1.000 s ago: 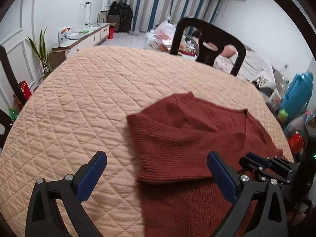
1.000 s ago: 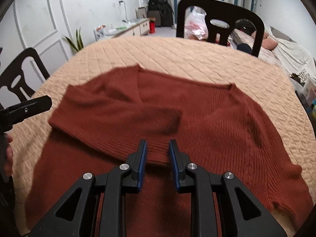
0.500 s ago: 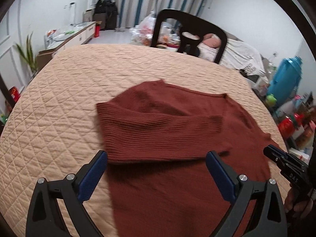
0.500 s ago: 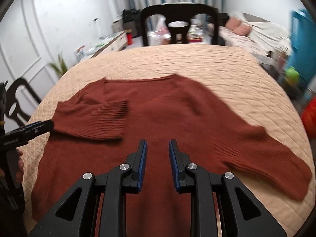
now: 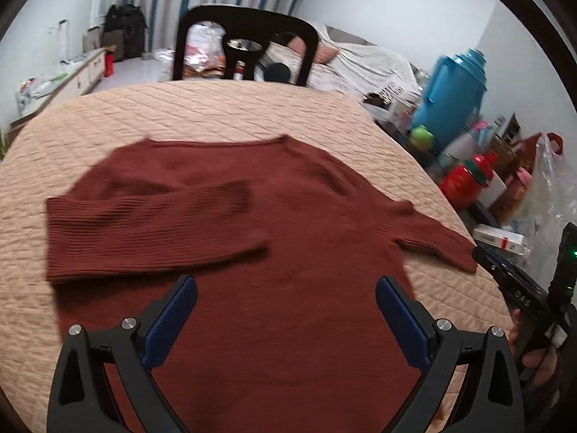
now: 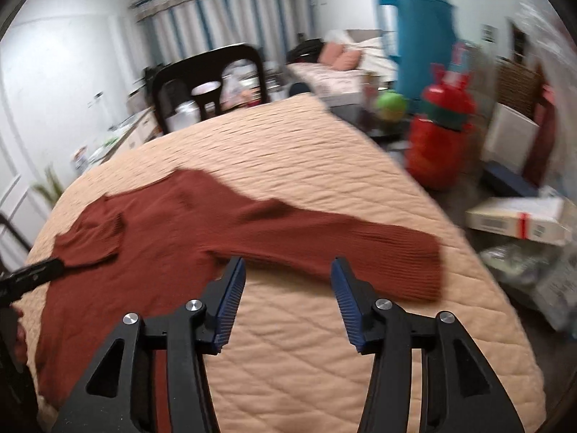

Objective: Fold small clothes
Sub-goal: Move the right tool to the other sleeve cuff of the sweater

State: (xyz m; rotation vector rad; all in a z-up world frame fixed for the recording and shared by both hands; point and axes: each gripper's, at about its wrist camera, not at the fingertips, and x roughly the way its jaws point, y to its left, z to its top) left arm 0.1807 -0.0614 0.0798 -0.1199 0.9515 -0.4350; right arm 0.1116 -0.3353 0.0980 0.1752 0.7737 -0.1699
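Across the middle of the left wrist view, rust-red knit sweater [image 5: 274,223] lies flat on the peach quilted table cover [image 5: 216,115]. One sleeve [image 5: 144,231] at centre left is folded over the body; the other sleeve [image 6: 324,238] stretches out flat toward lower right in the right wrist view, cuff near the table's right edge.

Left gripper [image 5: 286,319] at bottom centre, over the sweater's lower body, jaws wide apart, nothing between them. Right gripper [image 6: 288,301] at bottom centre of its view, just in front of the outstretched sleeve, over bare quilt; jaws have just been opening, now apart, nothing held.

Black chair [image 5: 245,47] at upper centre behind the table. Teal thermos [image 5: 450,97] and red bottle [image 5: 465,180] on the right, off the table. Right wrist frame blurred.
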